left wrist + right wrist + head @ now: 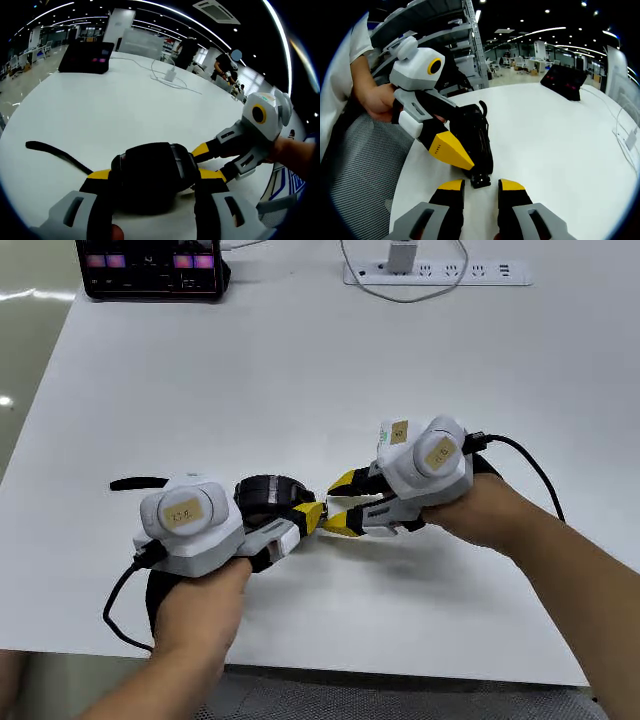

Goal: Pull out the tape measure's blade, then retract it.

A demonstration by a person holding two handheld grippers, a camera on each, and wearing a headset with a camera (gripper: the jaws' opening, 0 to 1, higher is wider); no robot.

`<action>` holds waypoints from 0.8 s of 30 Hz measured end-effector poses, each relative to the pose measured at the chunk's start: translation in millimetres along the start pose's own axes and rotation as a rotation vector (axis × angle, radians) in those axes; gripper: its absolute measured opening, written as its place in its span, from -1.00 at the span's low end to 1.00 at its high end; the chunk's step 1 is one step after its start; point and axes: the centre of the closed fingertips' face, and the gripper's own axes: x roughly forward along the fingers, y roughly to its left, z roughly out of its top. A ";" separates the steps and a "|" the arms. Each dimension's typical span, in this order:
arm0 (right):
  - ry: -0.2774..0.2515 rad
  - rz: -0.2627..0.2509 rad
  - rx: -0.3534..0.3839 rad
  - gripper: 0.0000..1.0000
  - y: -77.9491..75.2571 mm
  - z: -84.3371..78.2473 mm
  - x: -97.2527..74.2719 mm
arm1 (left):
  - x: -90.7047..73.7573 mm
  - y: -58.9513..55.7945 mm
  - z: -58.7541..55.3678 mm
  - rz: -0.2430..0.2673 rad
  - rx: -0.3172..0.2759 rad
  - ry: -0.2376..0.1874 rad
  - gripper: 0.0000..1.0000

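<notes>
A black tape measure (pixel 268 495) lies on the white table (pixel 300 370), with my left gripper (pixel 290 506) shut on its case. In the left gripper view the case (pixel 150 172) sits between the yellow-tipped jaws of the left gripper (pixel 154 176). Its black wrist strap (pixel 135 483) trails off to the left. My right gripper (pixel 335 505) points at the case from the right, open. In the right gripper view the blade's end tab (pixel 480 179) sits just ahead of the right gripper (pixel 481 186), in line with the gap between its jaws and not clamped.
A dark tablet (pixel 150 265) with lit pink tiles stands at the back left. A white power strip (pixel 440 273) with a plugged charger and looping cable lies at the back. The table's front edge (pixel 380 675) runs close below my hands.
</notes>
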 end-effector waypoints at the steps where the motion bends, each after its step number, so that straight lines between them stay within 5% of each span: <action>1: 0.002 -0.002 -0.003 -0.53 -0.4 -0.5 -0.1 | 0.0 0.4 0.0 0.000 0.002 0.000 0.24; 7: -0.003 -0.008 0.007 -0.49 0.3 -1.6 -3.7 | -0.9 -0.5 -0.2 0.000 0.011 0.005 0.23; 24: -0.020 -0.043 0.063 -0.14 2.9 -4.0 -23.1 | -11.5 -10.6 -2.0 -0.025 0.217 0.025 0.42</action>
